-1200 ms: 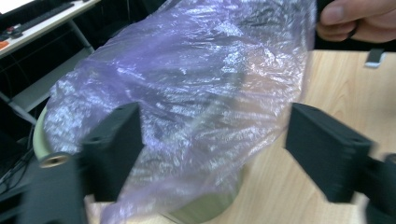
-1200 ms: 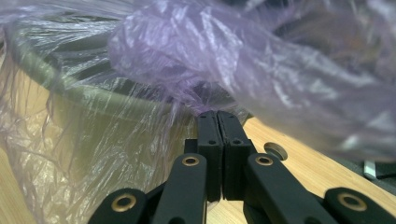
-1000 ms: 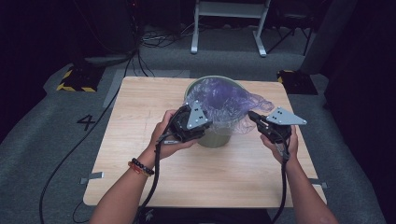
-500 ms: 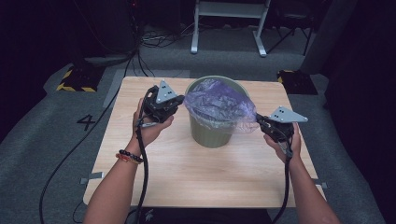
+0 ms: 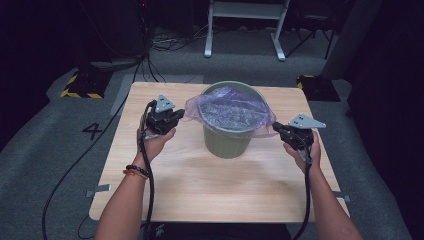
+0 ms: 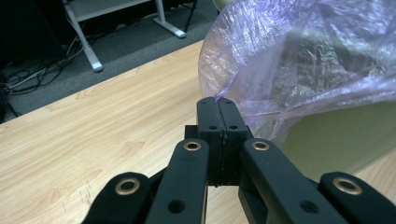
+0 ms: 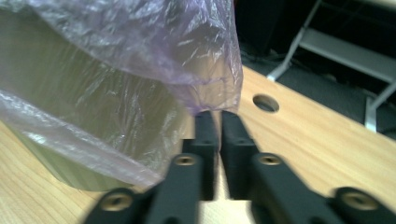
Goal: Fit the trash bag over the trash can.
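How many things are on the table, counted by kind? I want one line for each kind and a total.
Green bin: 1
Purple plastic bag: 1
Total: 2

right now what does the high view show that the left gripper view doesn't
High view: the right hand across from the left, and a 4 mark on the floor. Left gripper view: close up, the left gripper shut on the bag edge. Both: bag, green bin, wooden table.
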A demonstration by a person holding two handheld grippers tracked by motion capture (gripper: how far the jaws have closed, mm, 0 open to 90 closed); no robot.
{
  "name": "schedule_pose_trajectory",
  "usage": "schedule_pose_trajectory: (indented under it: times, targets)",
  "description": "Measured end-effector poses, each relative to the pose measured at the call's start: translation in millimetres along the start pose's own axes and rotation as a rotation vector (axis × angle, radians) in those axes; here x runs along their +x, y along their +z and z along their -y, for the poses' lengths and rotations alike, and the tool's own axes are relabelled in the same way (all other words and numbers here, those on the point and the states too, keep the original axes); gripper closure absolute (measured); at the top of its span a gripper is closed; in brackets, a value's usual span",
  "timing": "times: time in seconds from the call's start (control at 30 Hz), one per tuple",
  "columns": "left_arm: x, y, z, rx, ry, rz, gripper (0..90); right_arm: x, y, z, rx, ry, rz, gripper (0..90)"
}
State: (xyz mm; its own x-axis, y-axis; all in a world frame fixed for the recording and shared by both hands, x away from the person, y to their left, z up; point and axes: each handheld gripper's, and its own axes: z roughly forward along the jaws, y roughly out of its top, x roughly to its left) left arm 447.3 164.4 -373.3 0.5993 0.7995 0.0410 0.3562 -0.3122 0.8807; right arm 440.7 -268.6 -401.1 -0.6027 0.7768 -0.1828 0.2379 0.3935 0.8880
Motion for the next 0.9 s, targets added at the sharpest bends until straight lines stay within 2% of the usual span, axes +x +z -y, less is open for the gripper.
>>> schedule_pose_trajectory:
  times: [0.07, 0.17, 0.27, 0.3, 0.37, 0.4, 0.43, 0.47, 0.57, 0.73, 0.83, 0.9]
  targets:
    - [-3.7, -4.1, 0.0, -0.013, 0.015, 0.003, 89.9, 2.9, -5.5, -2.5, -0.026, -0.023, 0.026, 65.4]
    - [-9.6, -11.1, -1.3, -0.033, 0.039, 0.004, 88.3, 8.7, -18.2, -9.1, -0.088, -0.064, 0.024, 50.8]
    - [-13.8, -17.7, -1.8, -0.060, 0.037, 0.014, 78.5, 14.2, -30.6, -17.6, -0.144, -0.087, 0.001, 42.0]
    - [-15.0, -20.1, -1.5, -0.078, 0.033, 0.022, 69.1, 16.3, -34.4, -20.9, -0.157, -0.098, -0.014, 39.3]
    - [-18.7, -23.9, -1.1, -0.086, 0.024, 0.061, 43.1, 21.4, -40.7, -27.3, -0.171, -0.132, -0.033, 36.2]
    - [-21.8, -26.0, -0.8, -0.084, 0.029, 0.059, 31.3, 24.3, -43.1, -30.0, -0.177, -0.147, -0.045, 34.9]
    - [-24.7, -27.9, 0.2, -0.079, 0.040, 0.080, 23.0, 27.0, -44.9, -32.3, -0.179, -0.162, -0.054, 34.8]
    - [-27.5, -30.0, 1.7, -0.077, 0.053, 0.093, 19.3, 29.7, -46.1, -34.3, -0.178, -0.173, -0.052, 34.4]
    - [-37.1, -36.3, 7.0, -0.070, 0.081, 0.108, 15.7, 34.6, -47.6, -40.3, -0.190, -0.196, -0.058, 33.9]
    - [-42.1, -38.0, 8.6, -0.079, 0.065, 0.135, 15.5, 34.8, -48.0, -54.3, -0.210, -0.198, -0.032, 33.8]
    - [-44.4, -32.2, 4.0, -0.065, 0.067, 0.144, 16.1, 32.6, -44.3, -66.1, -0.206, -0.213, -0.027, 34.2]
    - [-46.0, -27.9, 0.4, -0.068, 0.069, 0.168, 16.0, 30.2, -40.5, -73.8, -0.202, -0.219, -0.033, 38.9]
